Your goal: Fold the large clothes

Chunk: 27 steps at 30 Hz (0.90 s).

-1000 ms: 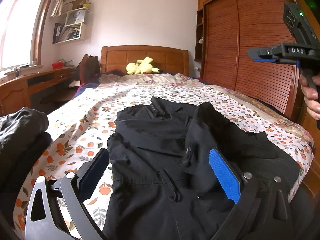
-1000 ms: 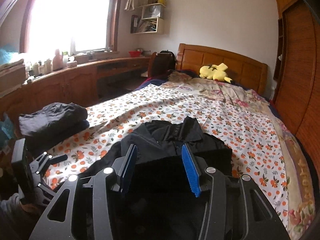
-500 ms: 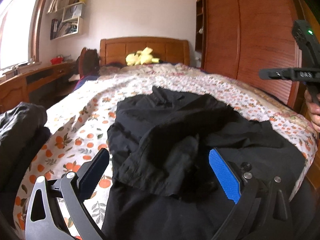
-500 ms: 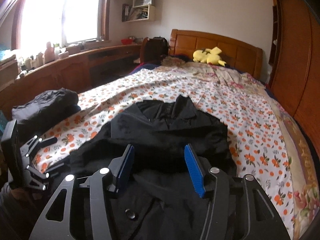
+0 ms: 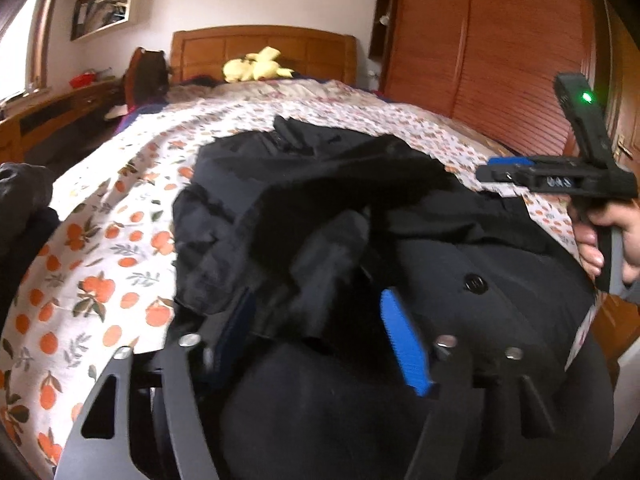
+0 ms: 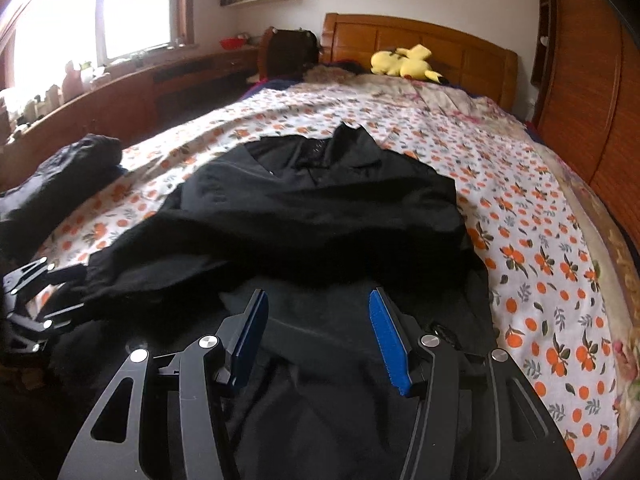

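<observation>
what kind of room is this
A lived-in bedroom, most likely in a home. A bed with an orange-print sheet and wooden headboard fills the view, a yellow plush toy lies by the pillows, and a slatted wooden wardrobe lines one wall. A black garment lies spread on the bed.

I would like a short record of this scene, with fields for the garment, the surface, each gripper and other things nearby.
garment: black jacket, spread on the bed, collar toward the headboard
surface: bedspread with orange fruit print
left gripper: jaws closing, a bunched fold of the jacket between them
right gripper: jaws apart over the near jacket fabric, nothing pinched
nearby: dark folded clothes at the left bed edge; yellow plush toy by the headboard
</observation>
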Each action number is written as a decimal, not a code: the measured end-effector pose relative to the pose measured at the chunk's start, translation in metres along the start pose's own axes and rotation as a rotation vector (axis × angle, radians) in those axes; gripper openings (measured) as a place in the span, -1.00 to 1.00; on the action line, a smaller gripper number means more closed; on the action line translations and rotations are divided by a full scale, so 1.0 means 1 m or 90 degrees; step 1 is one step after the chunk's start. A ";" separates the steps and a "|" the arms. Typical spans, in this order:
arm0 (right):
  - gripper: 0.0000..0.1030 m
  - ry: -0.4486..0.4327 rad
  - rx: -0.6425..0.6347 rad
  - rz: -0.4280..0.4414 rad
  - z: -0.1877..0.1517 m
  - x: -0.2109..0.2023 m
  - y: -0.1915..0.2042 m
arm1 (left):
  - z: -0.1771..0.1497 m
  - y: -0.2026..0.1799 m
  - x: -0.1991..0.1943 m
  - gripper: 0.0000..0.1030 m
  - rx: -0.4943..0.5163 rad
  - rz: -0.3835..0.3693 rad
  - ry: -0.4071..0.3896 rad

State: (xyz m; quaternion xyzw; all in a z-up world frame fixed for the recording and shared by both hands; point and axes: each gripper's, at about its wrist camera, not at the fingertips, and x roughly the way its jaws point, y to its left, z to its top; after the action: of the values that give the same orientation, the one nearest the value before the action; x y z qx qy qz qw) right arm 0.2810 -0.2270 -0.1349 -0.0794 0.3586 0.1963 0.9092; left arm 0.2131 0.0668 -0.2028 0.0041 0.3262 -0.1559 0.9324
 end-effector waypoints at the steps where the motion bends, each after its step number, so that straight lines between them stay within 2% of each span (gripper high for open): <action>1: -0.02 0.002 0.002 -0.002 -0.001 0.002 -0.002 | -0.002 -0.002 0.002 0.14 0.003 0.001 0.006; 2: -0.02 0.003 0.004 -0.003 -0.001 0.003 -0.003 | -0.003 -0.003 0.005 0.10 0.007 0.000 0.014; 5: -0.02 0.008 0.005 -0.006 -0.002 0.007 -0.005 | -0.006 -0.005 0.013 -0.41 0.020 0.008 0.036; 6: -0.02 0.010 0.005 -0.007 -0.003 0.009 -0.006 | -0.007 -0.005 0.014 -0.78 0.023 0.010 0.043; 7: -0.02 0.011 0.005 -0.007 -0.003 0.010 -0.006 | -0.007 -0.004 0.014 -0.87 0.021 0.003 0.048; 9: -0.02 0.013 0.004 -0.008 -0.003 0.012 -0.006 | -0.006 0.000 0.007 -0.90 0.014 0.001 0.038; 15: -0.02 0.013 0.006 -0.006 -0.001 0.016 -0.004 | 0.004 0.006 -0.040 -0.91 0.004 -0.021 -0.027; 24: -0.02 0.007 -0.007 0.023 0.019 0.031 0.019 | -0.008 0.010 -0.051 -0.80 -0.006 -0.011 -0.027; 26: -0.02 0.008 -0.011 0.030 0.025 0.037 0.026 | -0.007 0.014 -0.056 -0.58 -0.013 -0.002 -0.036; 27: -0.02 0.008 -0.015 0.032 0.030 0.042 0.032 | -0.008 0.016 -0.058 -0.18 -0.015 0.006 -0.041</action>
State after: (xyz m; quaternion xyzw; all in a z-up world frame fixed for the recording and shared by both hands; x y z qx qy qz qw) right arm 0.3142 -0.1771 -0.1420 -0.0826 0.3639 0.2226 0.9007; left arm 0.1701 0.0996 -0.1749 -0.0106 0.2976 -0.1479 0.9431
